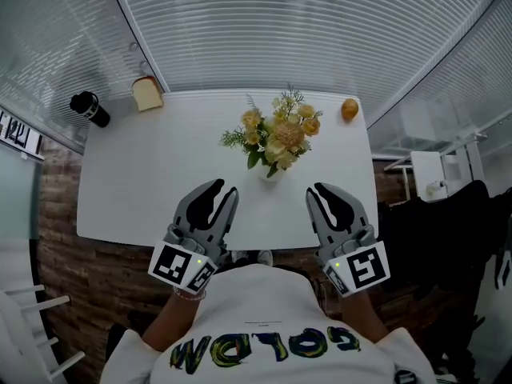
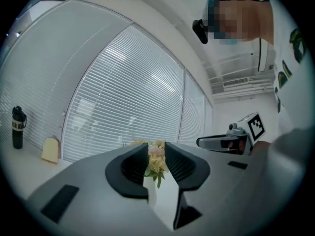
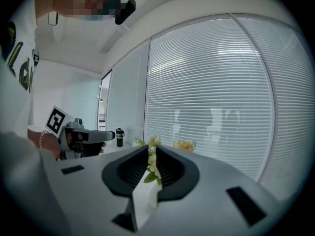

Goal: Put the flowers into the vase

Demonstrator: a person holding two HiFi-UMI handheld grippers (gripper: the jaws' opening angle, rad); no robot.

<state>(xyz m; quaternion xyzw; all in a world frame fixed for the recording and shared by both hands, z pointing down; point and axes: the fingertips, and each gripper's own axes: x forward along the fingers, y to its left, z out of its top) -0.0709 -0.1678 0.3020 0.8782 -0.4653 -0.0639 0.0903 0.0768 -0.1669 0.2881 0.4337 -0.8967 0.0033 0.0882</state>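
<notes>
A bunch of yellow and cream flowers [image 1: 276, 134] with green leaves stands upright at the middle of the white table [image 1: 144, 182]. From above the blooms hide the vase. My left gripper [image 1: 224, 189] hovers over the table's near edge, left of the flowers, open with nothing between its jaws. My right gripper [image 1: 316, 190] hovers to their right, its jaws only narrowly apart and empty. In the left gripper view the flowers [image 2: 156, 161] show far off through the gap. The right gripper view also frames the flowers [image 3: 151, 162] between its jaws.
A black bottle [image 1: 90, 108] and a slice of bread [image 1: 147, 94] sit at the table's far left corner. A small orange-brown round thing [image 1: 350, 109] lies at the far right. Window blinds rise behind the table. A white chair [image 1: 32, 314] stands at the lower left.
</notes>
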